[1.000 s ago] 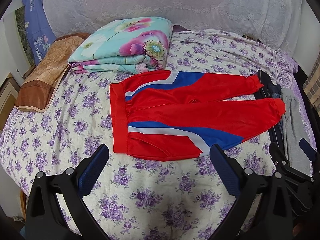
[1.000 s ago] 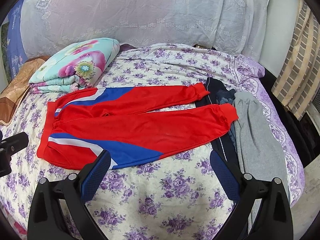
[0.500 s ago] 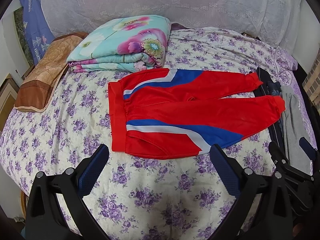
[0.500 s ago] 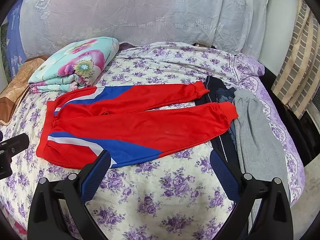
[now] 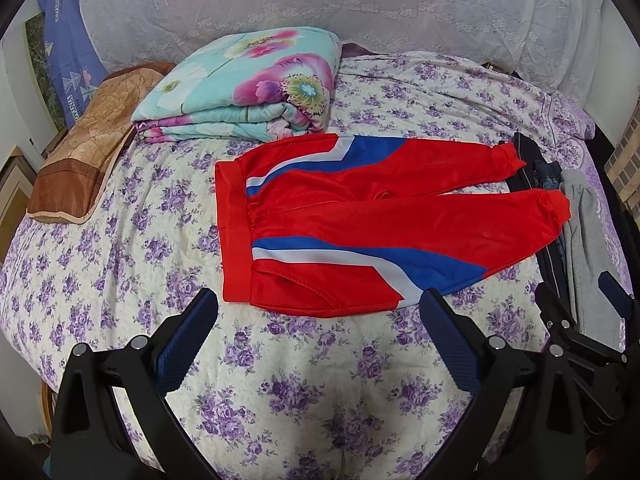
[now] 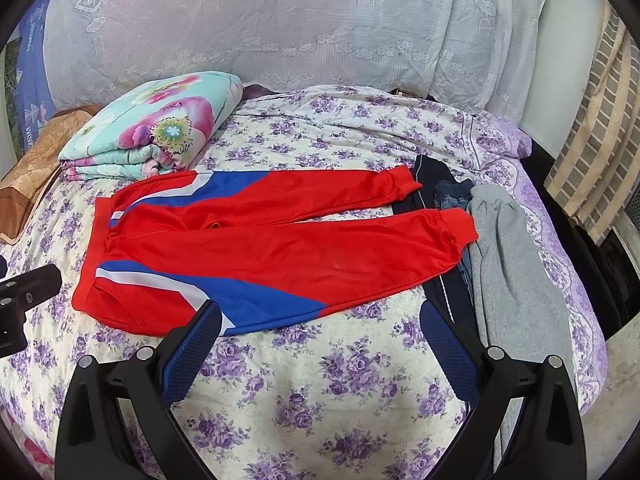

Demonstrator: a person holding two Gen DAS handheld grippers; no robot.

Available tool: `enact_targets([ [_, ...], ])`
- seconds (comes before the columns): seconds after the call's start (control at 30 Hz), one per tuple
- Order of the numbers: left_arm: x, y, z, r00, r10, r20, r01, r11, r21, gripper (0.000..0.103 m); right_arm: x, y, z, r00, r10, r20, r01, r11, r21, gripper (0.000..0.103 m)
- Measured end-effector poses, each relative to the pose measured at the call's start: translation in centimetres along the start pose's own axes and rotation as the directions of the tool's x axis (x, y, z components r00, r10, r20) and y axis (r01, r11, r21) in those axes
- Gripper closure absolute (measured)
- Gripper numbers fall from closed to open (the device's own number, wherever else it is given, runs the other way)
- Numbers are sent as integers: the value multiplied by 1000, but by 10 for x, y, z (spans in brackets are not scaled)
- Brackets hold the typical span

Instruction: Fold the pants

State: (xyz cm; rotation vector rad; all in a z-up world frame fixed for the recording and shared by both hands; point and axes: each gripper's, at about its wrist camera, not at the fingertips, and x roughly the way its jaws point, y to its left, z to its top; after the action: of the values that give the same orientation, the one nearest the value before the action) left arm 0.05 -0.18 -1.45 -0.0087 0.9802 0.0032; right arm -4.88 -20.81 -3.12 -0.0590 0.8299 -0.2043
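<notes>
Red track pants [image 5: 360, 224] with blue and white side stripes lie flat on the floral bedspread [image 5: 120, 280], waistband to the left, both legs stretched to the right. They also show in the right wrist view [image 6: 280, 248]. My left gripper [image 5: 320, 312] is open and empty, hovering near the pants' lower hem edge. My right gripper [image 6: 320, 320] is open and empty, just in front of the near leg's blue patch. The right gripper also shows at the right edge of the left wrist view [image 5: 580, 320].
A folded floral quilt [image 5: 248, 88] sits behind the pants at the left. A brown pillow [image 5: 84, 144] lies at the far left. Dark and grey garments [image 6: 512, 272] lie beside the pant cuffs at the right. Lace-covered pillows [image 6: 280, 32] line the back.
Both grippers have shifted slightly toward the pants; the pants sit a little higher in the left view and a little closer in the right. Nothing has been grasped.
</notes>
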Motion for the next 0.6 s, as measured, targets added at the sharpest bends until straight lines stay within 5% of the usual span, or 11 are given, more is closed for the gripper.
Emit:
enact_targets([
  [0.6, -2, -1, 2, 1000, -1, -2, 1, 1000, 4, 5, -2, 3, 2, 1000, 2, -2, -2, 1000, -7, 3],
])
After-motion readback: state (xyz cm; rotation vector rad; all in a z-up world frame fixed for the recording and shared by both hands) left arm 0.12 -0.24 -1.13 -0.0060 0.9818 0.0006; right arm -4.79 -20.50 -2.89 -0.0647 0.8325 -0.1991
